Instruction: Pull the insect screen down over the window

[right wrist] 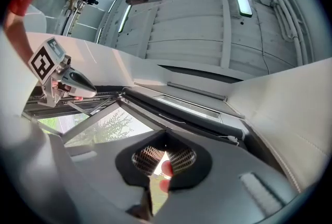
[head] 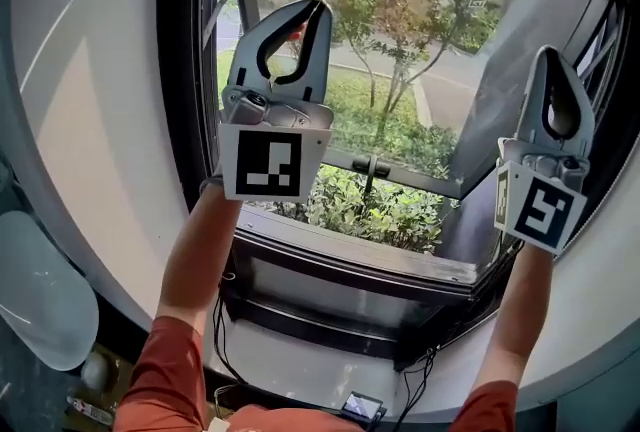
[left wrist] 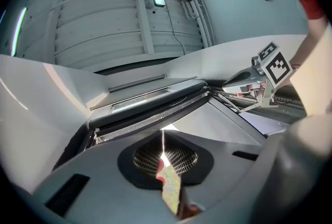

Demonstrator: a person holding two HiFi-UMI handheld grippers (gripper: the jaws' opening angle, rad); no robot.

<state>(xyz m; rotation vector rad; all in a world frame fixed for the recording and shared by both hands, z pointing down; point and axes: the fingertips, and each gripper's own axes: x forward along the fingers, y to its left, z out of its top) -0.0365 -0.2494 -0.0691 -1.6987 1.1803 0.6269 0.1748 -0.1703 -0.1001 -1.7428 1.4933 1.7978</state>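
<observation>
Open air between your left gripper point(head: 300, 15) and right gripper point(head: 553, 60). White wall point(head: 90, 120) crowds you left; open sash point(head: 500, 90) crowds right; dark top bar point(left wrist: 150, 103) blocks overhead.

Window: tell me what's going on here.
A person stands at the window with a gripper in each hand, both held up and pointing toward the top of the frame. The left gripper and the right gripper both have their jaws together with nothing between them. The dark bar along the top of the frame, probably the screen's housing, is not yet gripped, and no screen can be seen across the opening.
</observation>
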